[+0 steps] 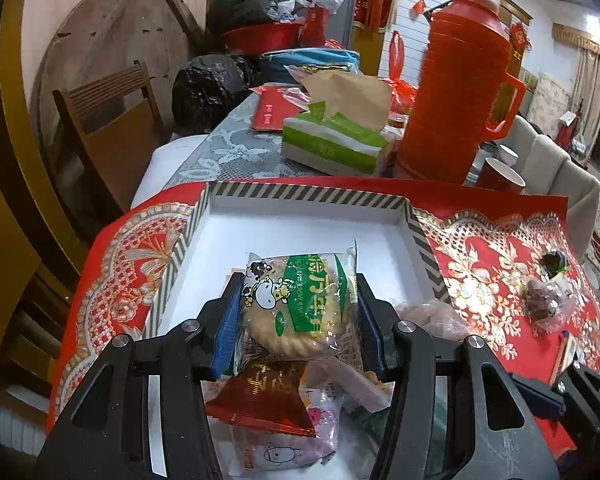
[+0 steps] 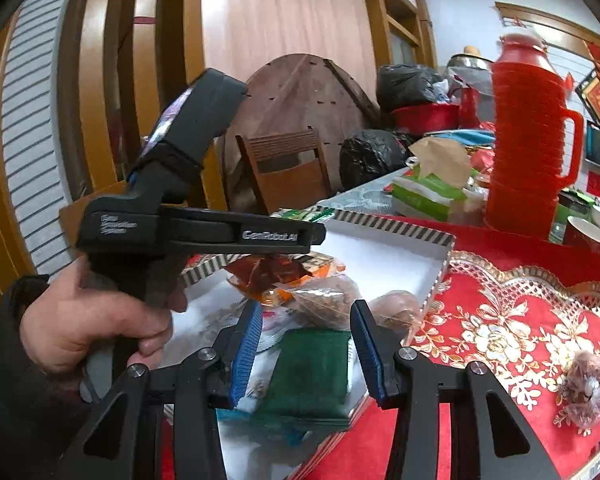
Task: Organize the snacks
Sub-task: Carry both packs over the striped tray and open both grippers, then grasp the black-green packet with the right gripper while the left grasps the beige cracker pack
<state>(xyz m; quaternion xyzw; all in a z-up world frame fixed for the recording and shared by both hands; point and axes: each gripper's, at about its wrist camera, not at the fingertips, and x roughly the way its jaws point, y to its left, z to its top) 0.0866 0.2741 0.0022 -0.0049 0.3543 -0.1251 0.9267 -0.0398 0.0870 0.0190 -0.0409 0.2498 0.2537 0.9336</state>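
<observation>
Pinching a biscuit packet [image 1: 298, 300], the left gripper [image 1: 298, 312] hides snacks beneath; right gripper [image 2: 306, 344] hangs spread above the box [image 2: 436, 280].

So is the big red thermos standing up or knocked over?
Standing up. The red thermos is upright on the table beside the green tissue box, with its white cap on top and its handle at the side.

Clear-wrapped round biscuit pack [image 1: 300, 304], green label, above white striped-rim box [image 1: 308, 216].
</observation>
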